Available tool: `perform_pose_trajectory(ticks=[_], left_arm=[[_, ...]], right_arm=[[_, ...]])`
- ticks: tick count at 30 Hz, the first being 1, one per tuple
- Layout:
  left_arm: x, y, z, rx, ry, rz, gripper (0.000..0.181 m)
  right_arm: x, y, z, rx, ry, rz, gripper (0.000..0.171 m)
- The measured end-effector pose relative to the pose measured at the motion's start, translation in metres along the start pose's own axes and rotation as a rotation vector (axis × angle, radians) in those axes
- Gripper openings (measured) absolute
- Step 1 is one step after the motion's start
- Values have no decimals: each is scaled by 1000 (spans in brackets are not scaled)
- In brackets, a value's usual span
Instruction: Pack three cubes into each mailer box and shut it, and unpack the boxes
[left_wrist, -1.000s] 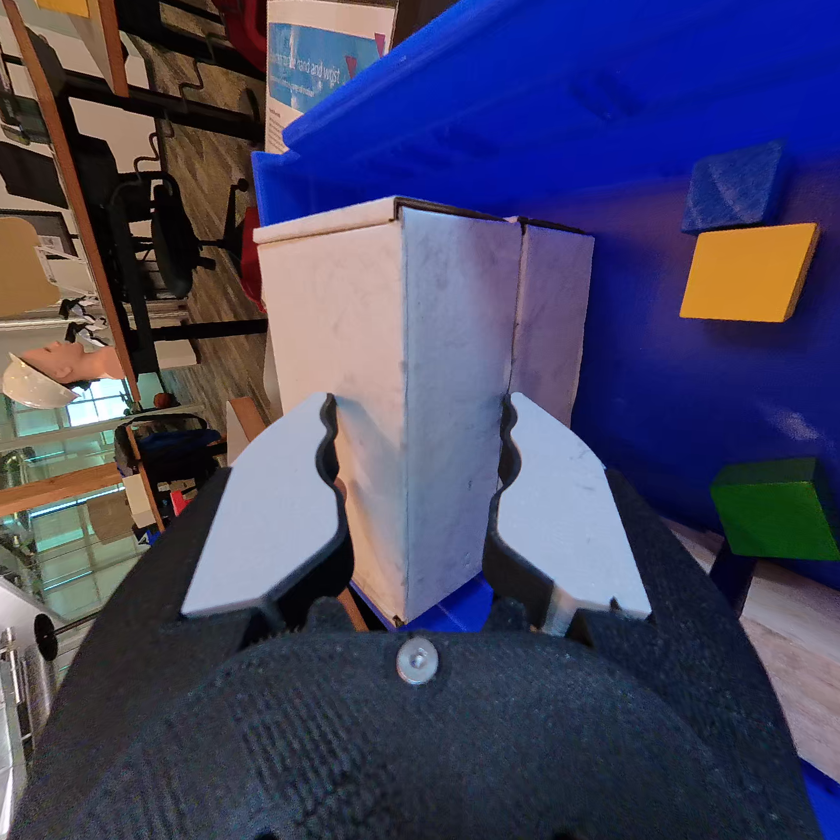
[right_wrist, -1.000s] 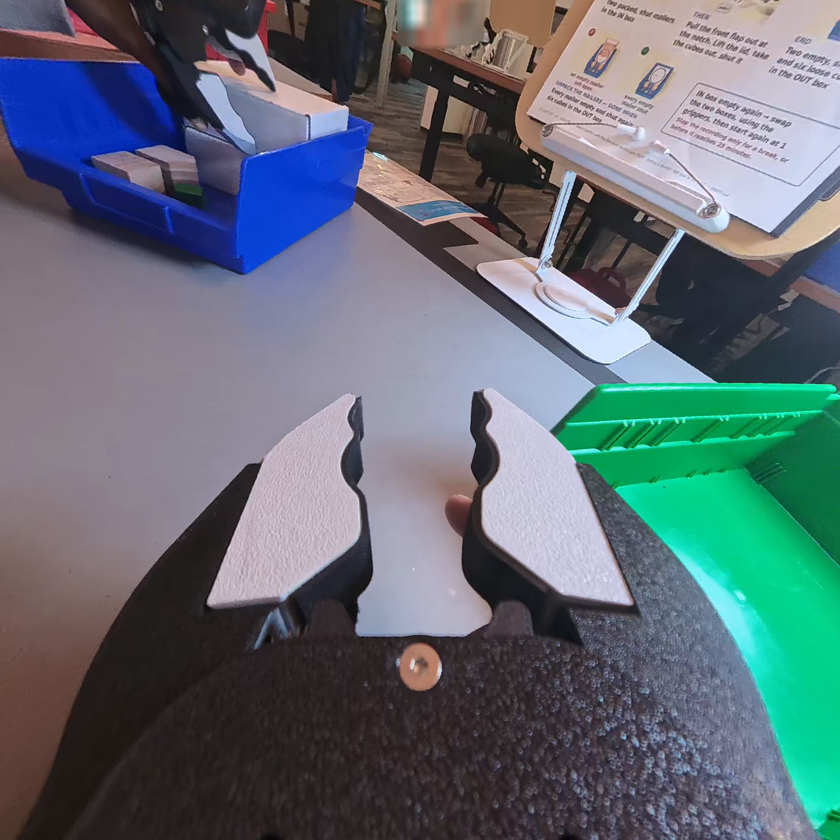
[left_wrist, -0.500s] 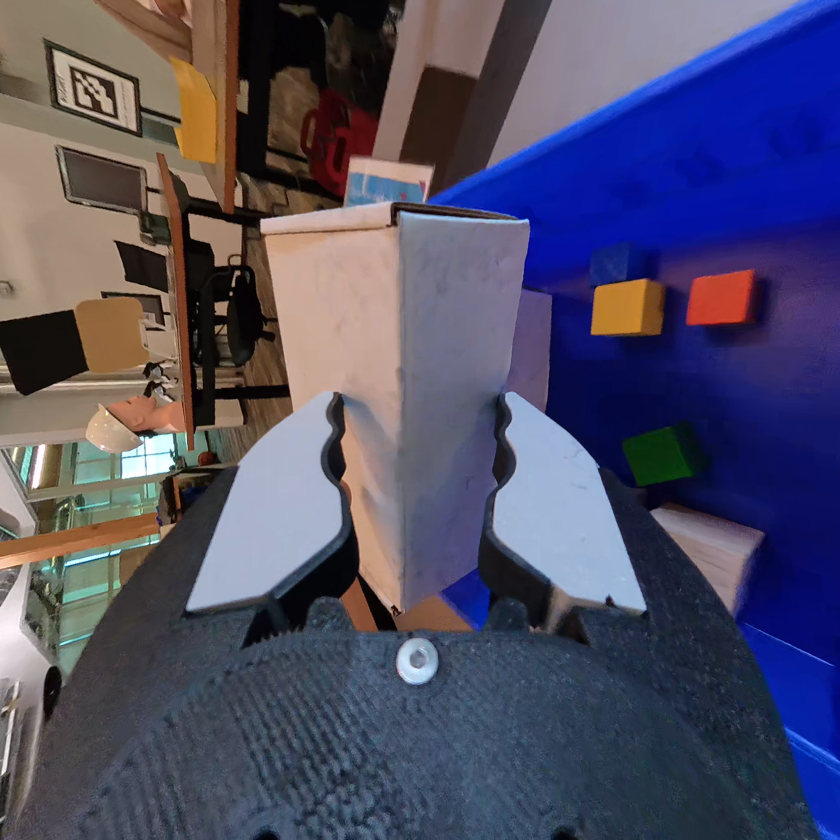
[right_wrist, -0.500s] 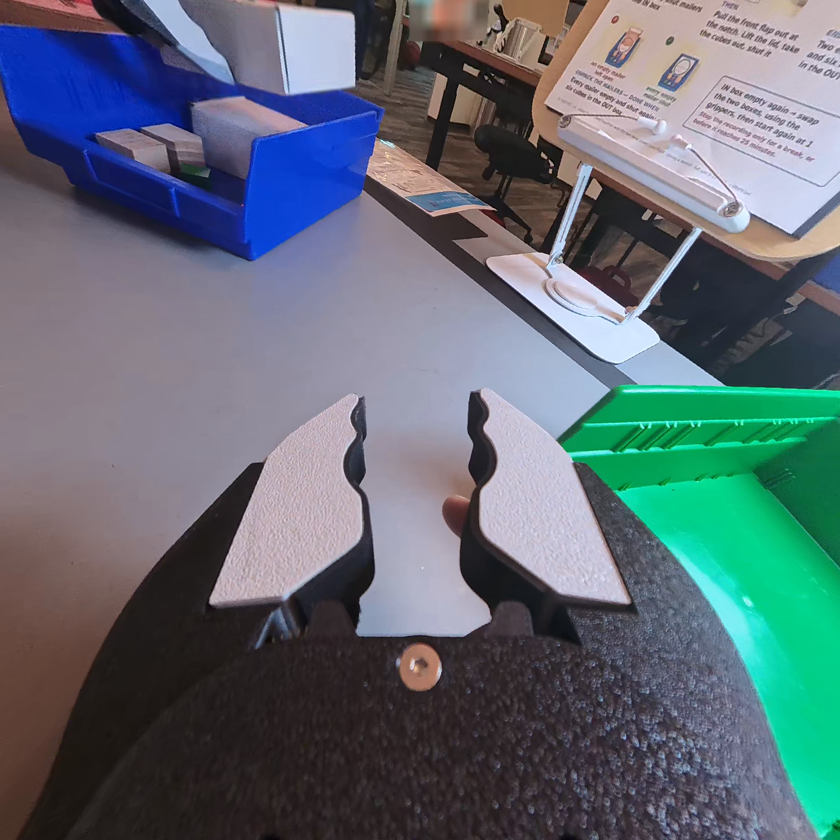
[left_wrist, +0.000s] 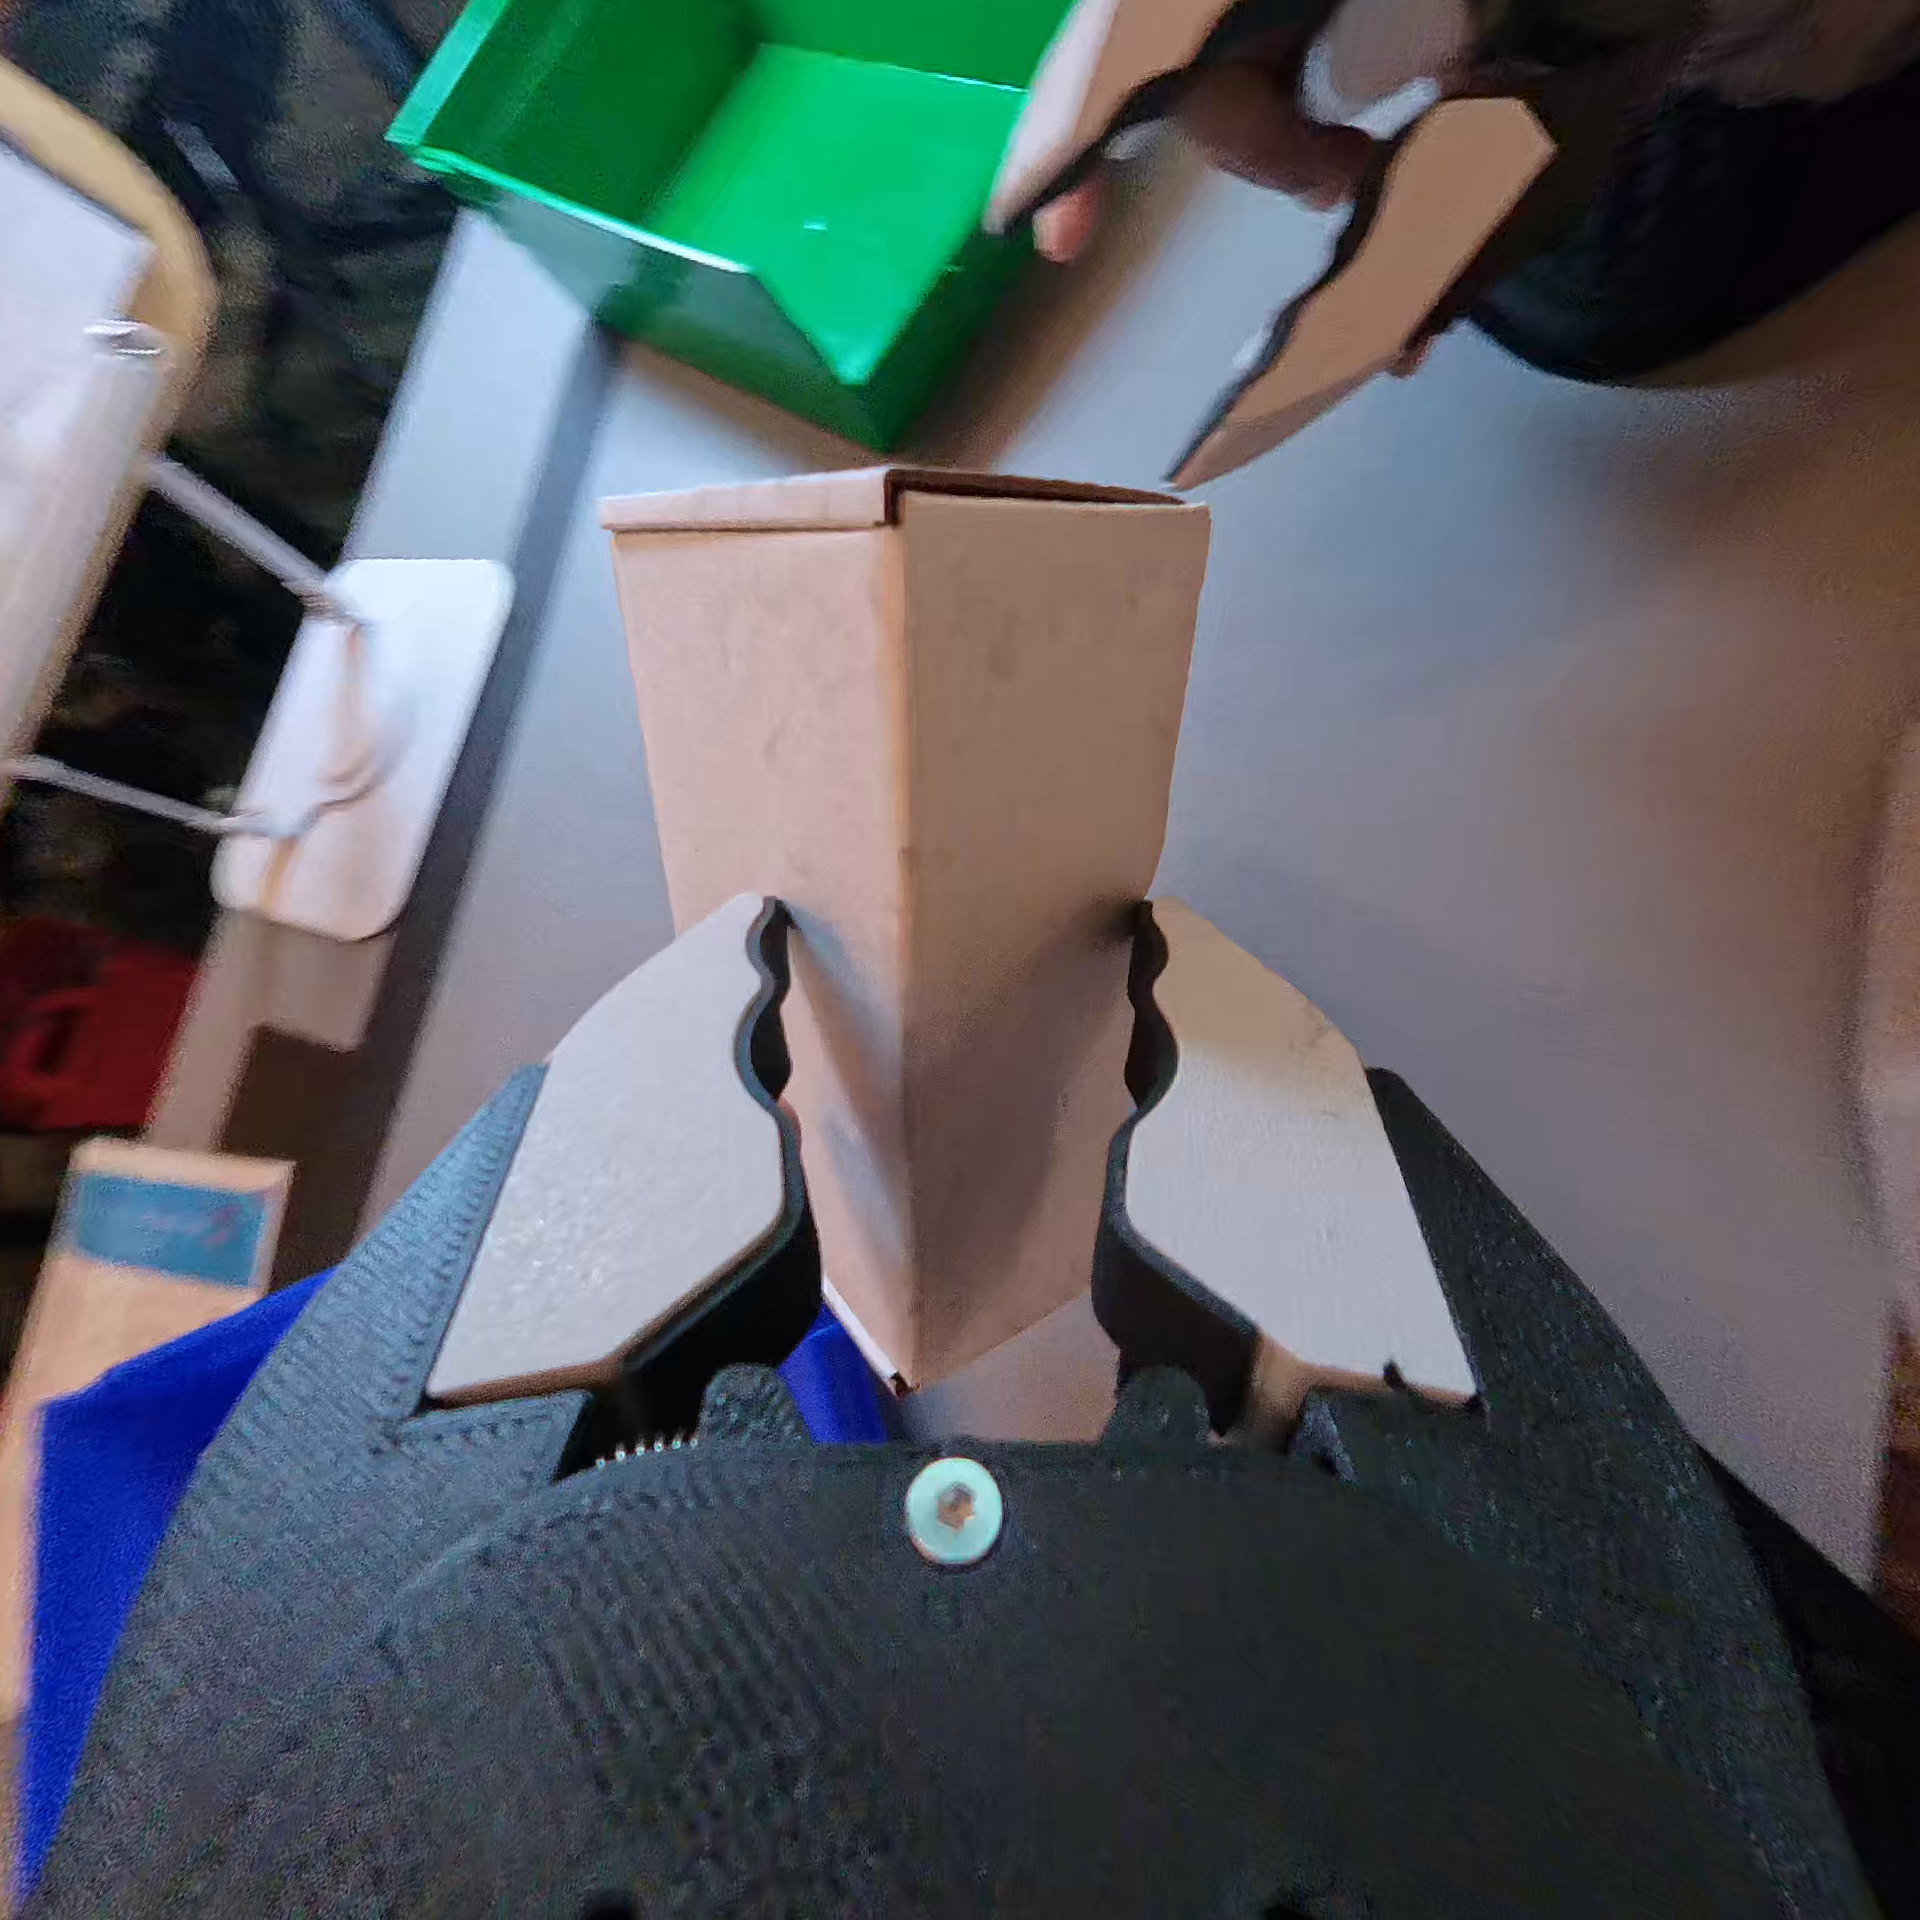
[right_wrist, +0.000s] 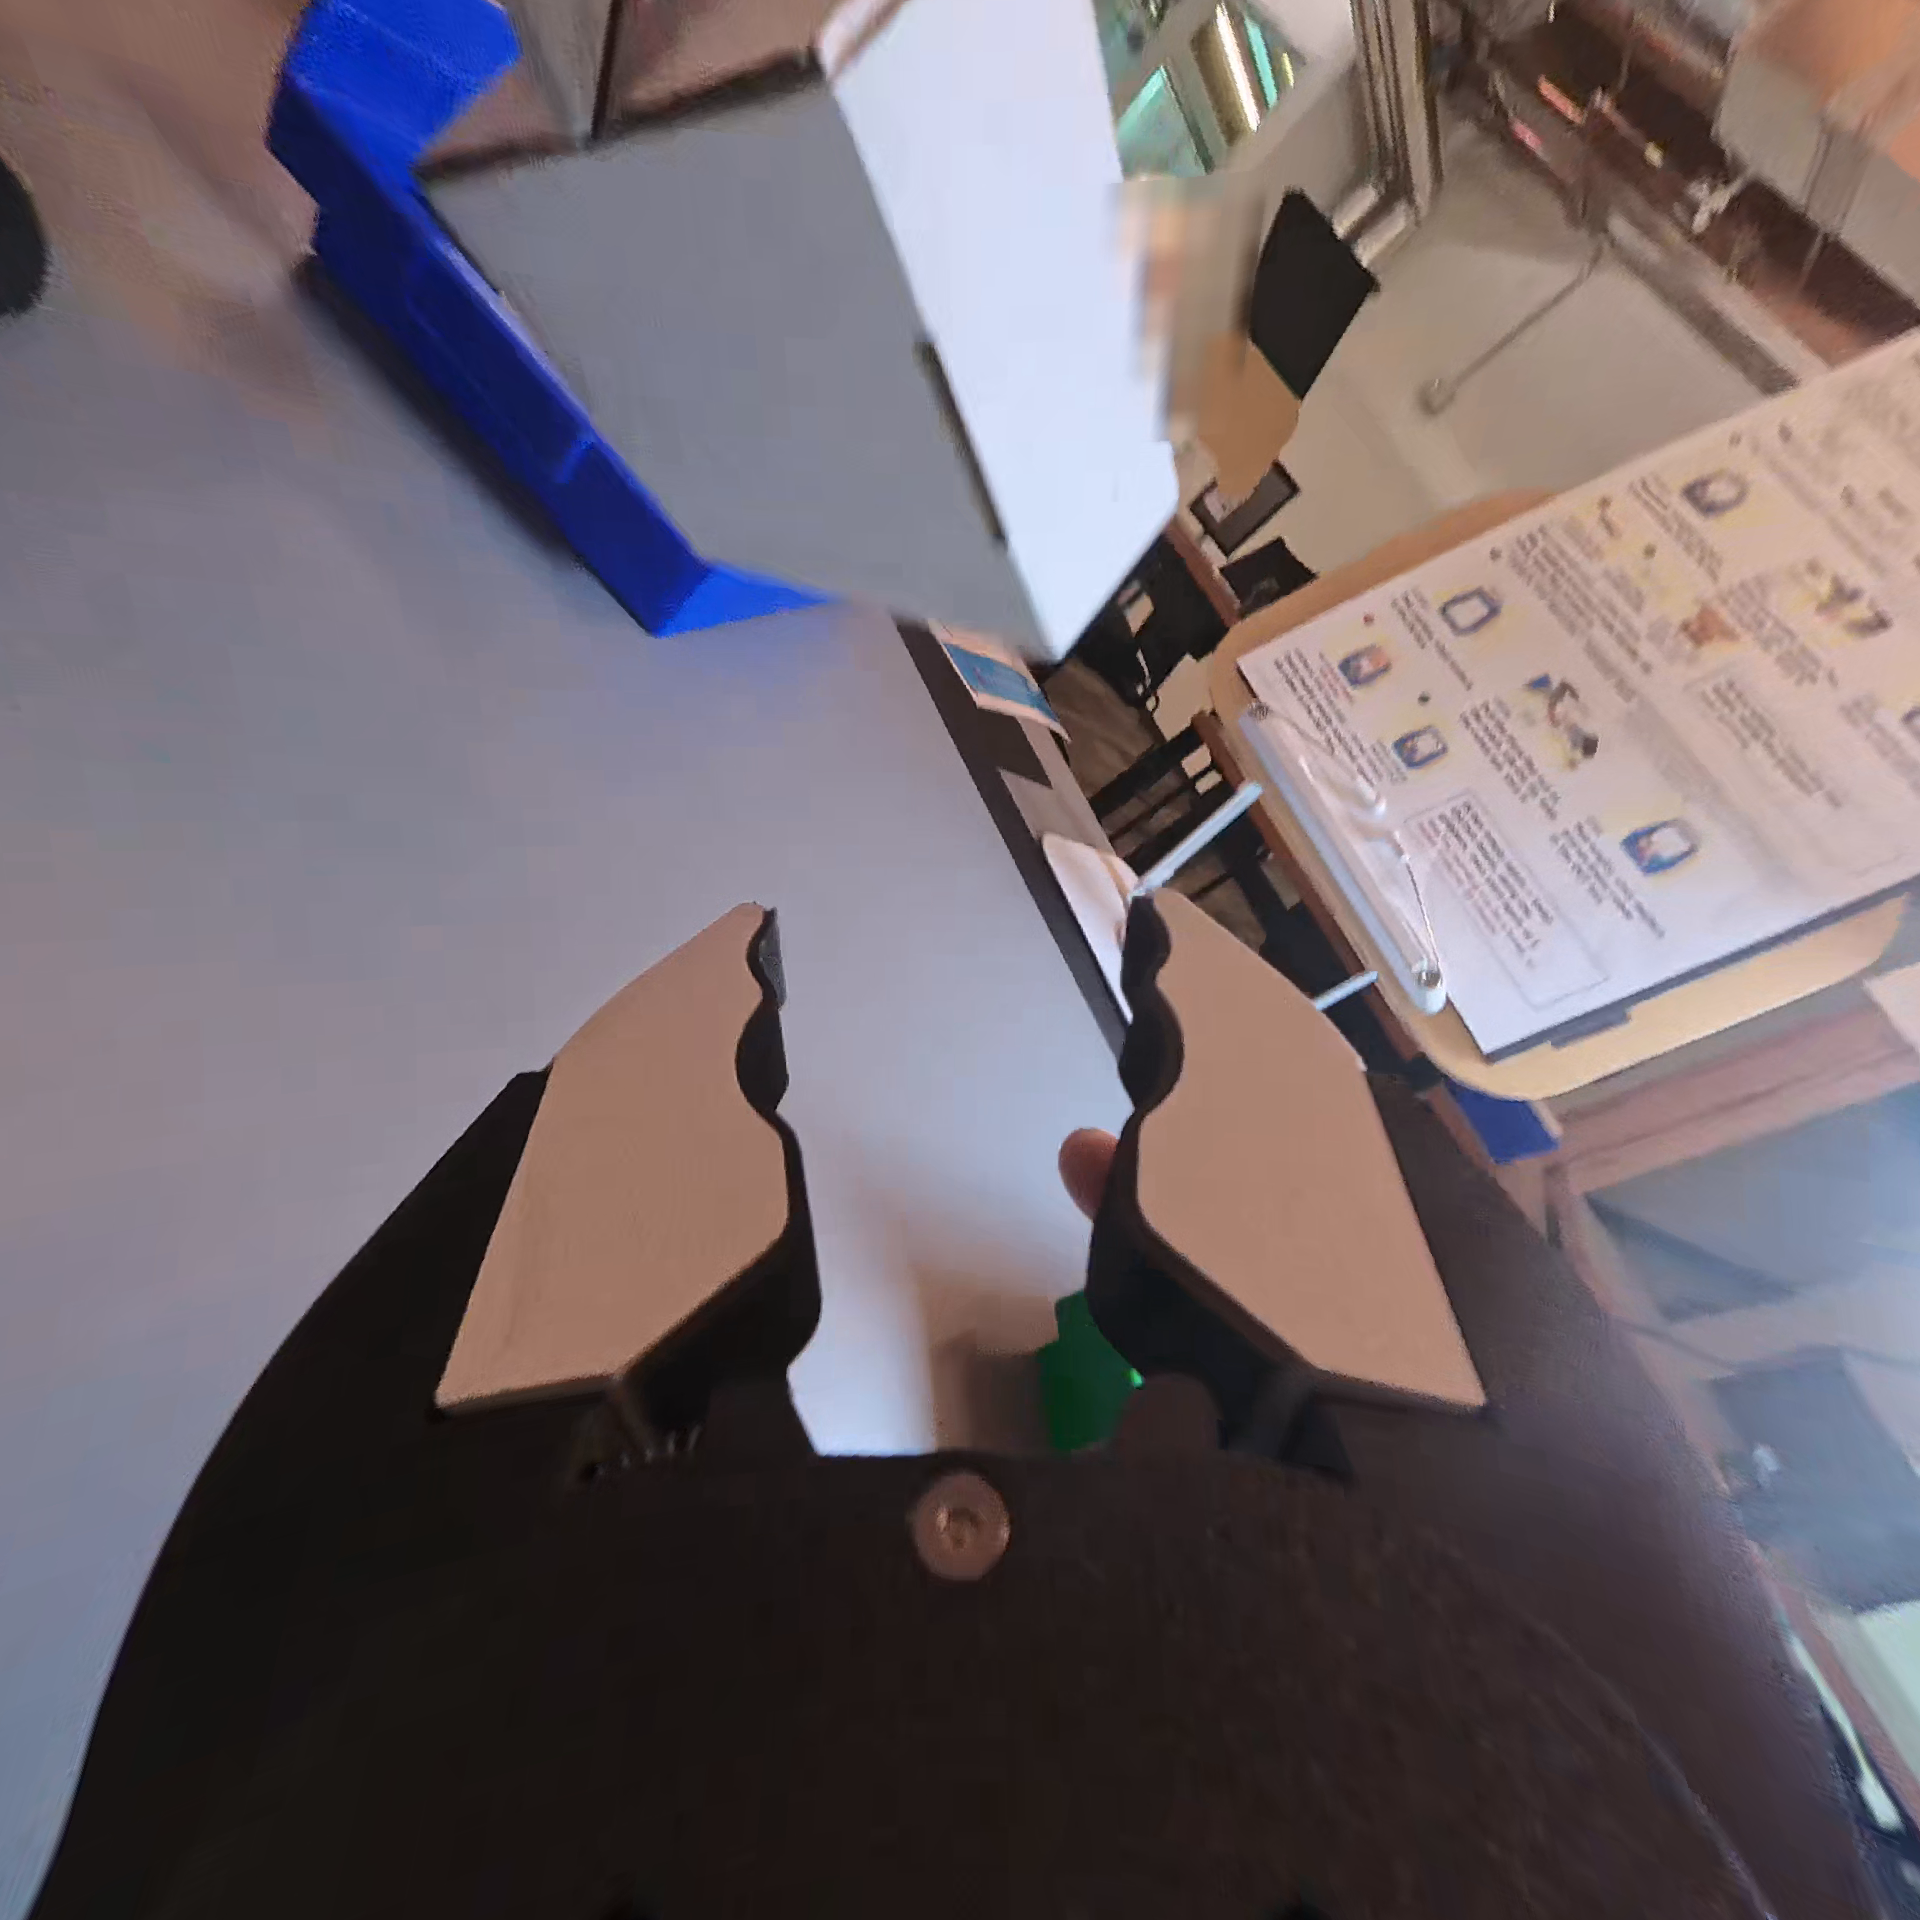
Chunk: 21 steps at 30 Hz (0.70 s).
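Grey table – blurred room behind.

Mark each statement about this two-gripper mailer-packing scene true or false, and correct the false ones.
1. The left gripper is shut on the white cardboard mailer box. True.
2. The right gripper grips a cube. False: it is open, nothing between its fingers.
3. The green plastic bin shows no cubes in its visible part. True.
4. The mailer box rests on the grey table. False: it is held in the air.
5. The blue plastic bin sits on the grey table. True.
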<state>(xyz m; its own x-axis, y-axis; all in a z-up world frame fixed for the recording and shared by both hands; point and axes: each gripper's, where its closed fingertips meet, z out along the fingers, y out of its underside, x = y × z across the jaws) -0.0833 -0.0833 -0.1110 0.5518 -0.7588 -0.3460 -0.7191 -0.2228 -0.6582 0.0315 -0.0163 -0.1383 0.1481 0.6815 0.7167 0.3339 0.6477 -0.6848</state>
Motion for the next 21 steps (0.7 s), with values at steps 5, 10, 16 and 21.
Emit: perform_pose_trajectory(ticks=[5,10,16,21], left_arm=[[52,2,39,-82,324,13,63],[72,1,57,-172,433,96,62],[71,-12,70,-178,444,86,58],[75,-22,75,-137,478,69,58]], right_arm=[[-23,-15,-10,60,-145,-24,77],[-45,-18,-9,27,-231,-74,85],[-73,-12,-10,13,-353,-60,85],[-60,-19,-6,33,-279,-18,68]])
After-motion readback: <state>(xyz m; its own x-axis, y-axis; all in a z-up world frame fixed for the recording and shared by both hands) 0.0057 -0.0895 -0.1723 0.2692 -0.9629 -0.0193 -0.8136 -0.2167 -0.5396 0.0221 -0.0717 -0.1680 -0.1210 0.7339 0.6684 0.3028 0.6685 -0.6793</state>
